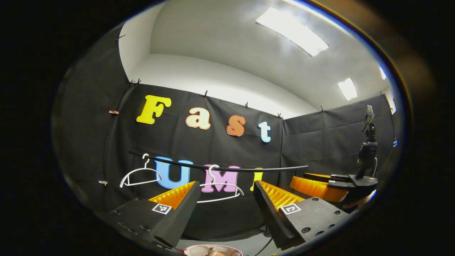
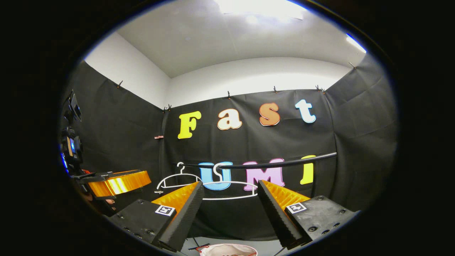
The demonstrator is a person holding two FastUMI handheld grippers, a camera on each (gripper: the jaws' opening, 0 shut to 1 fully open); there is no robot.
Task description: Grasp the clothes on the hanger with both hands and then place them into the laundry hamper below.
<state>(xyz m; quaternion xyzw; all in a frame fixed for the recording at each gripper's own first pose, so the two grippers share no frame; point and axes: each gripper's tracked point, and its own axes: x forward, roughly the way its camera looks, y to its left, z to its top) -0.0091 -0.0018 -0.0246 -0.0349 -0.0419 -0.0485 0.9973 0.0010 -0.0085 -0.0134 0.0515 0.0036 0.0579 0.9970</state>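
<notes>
Hangers (image 2: pixel 208 185) bare on rail (image 2: pixel 277 163) — hamper (image 2: pixel 227 249) below, hand-held grippers spread.

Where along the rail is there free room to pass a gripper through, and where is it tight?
Free: the rail is bare from the second hanger to its right end. Also open below the hangers, down to the hamper rim. Tight: the stretch between the first hanger and the second. Left gripper and right gripper are both open, holding nothing.

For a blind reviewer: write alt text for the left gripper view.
The left gripper is open and empty, facing two bare white hangers on a black rail. The right gripper is at far right; the hamper's rim peeks in below.
</notes>
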